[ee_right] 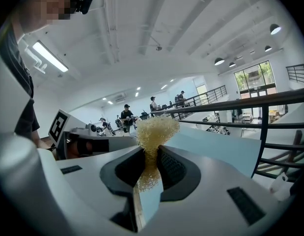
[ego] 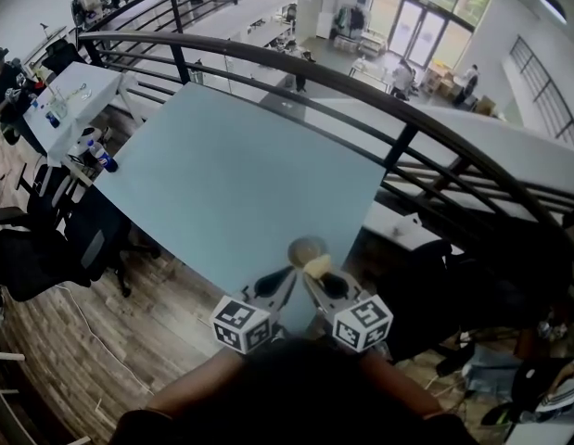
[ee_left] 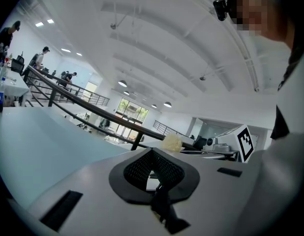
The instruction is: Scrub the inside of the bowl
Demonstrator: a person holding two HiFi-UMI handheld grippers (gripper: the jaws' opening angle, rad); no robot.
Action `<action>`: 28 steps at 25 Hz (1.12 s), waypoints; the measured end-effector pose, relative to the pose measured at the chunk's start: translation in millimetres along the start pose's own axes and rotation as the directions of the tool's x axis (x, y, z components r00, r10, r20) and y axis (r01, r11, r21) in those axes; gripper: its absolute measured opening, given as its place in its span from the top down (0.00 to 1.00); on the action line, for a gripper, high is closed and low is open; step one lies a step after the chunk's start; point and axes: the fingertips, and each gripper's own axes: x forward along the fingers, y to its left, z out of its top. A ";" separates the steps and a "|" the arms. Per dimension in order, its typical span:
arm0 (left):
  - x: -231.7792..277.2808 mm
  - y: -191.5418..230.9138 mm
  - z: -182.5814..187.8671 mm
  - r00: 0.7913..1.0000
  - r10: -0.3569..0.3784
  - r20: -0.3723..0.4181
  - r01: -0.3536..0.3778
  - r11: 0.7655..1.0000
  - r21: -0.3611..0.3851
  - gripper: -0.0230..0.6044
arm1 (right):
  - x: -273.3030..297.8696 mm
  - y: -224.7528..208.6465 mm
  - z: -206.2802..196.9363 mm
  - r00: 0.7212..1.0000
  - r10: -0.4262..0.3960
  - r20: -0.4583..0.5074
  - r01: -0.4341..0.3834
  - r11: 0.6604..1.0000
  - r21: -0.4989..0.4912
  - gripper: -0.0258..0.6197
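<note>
Two grippers meet at 6 o'clock in the head view, their tips converging on a small round tan bowl that sits near the close edge of the pale blue table. The right gripper is clamped on a coarse yellow mesh sponge. Its dark ribbed pads pinch the sponge's waist, so the top flares out above the jaws. From the head view that sponge lies just beside the bowl at its 5 o'clock, at or over the rim. The scrubbing arm is therefore the better placed one, and the inside of the bowl lies toward 11 o'clock from its tips. The left gripper comes in from the bowl's 7 o'clock. In its own view the pads stand together with only a pale sliver between them and nothing I can name held there. Whether it touches the bowl is hard to say, since the bowl is small and partly covered from above and neither gripper view shows it. Being round, the bowl offers no long axis to line up with, and I judge that it would need steadying, because the tabletop looks smooth and bare. A dark curved railing runs behind the table from 10 to 3 o'clock, with an open hall below it, and wooden flooring and black chairs lie off at 9 o'clock.
</note>
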 end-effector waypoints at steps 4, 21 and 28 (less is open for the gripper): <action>5.4 10.3 1.9 1.000 -0.005 -0.019 0.005 1.000 -0.001 0.97 | 6.2 -11.5 5.0 0.999 -0.029 -0.013 0.030 1.000 0.011 0.84; 84.8 79.9 -25.5 0.982 0.093 -0.165 -0.098 0.995 -0.025 0.93 | 48.0 -124.8 -15.5 0.990 -0.020 -0.141 0.027 0.998 0.048 0.84; 130.0 118.6 -83.2 0.943 0.154 -0.294 -0.169 0.985 -0.025 0.85 | 70.1 -173.3 -66.4 0.965 -0.018 -0.260 0.035 0.998 0.060 0.84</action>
